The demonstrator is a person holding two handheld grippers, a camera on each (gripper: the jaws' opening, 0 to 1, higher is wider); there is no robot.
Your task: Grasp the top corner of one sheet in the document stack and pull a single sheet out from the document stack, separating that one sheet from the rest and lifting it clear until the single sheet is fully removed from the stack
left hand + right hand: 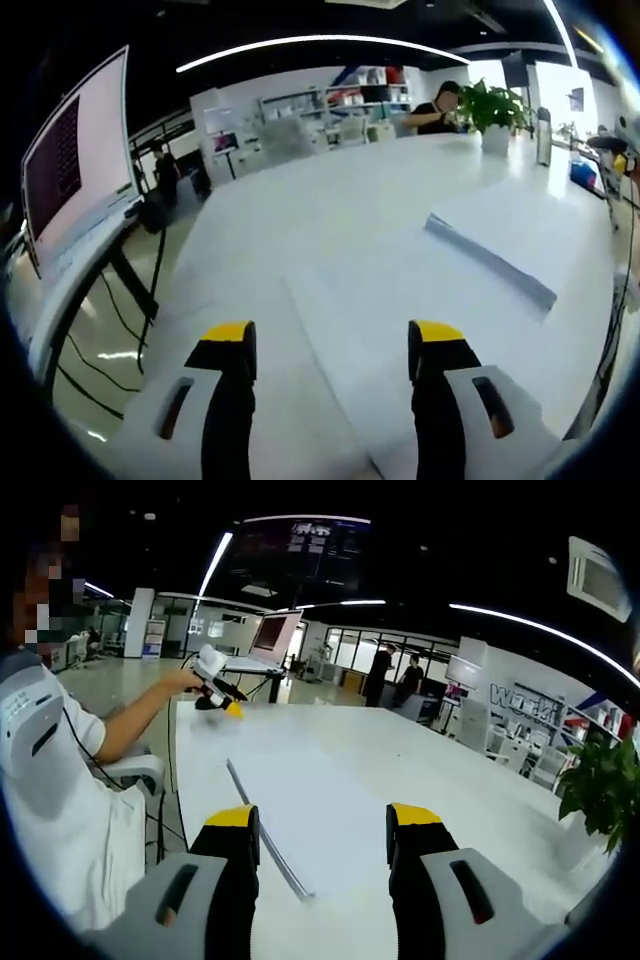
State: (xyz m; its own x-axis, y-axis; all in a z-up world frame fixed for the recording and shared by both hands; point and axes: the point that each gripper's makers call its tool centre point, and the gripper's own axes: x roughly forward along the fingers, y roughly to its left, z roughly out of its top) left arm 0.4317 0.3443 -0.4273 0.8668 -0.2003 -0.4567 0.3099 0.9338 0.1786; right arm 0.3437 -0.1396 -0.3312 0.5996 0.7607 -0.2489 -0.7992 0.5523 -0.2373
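White bench carries the paper stack; left gripper and right gripper both wide, holding nothing.

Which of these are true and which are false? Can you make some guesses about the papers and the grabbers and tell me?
1. The left gripper is holding a sheet. False: its jaws stand open with nothing between them.
2. The document stack lies on a white table. True.
3. The right gripper is open. True.
4. A red cup stands on the document stack. False: nothing stands on it.
5. A potted plant stands at the table's far end in the left gripper view. True.
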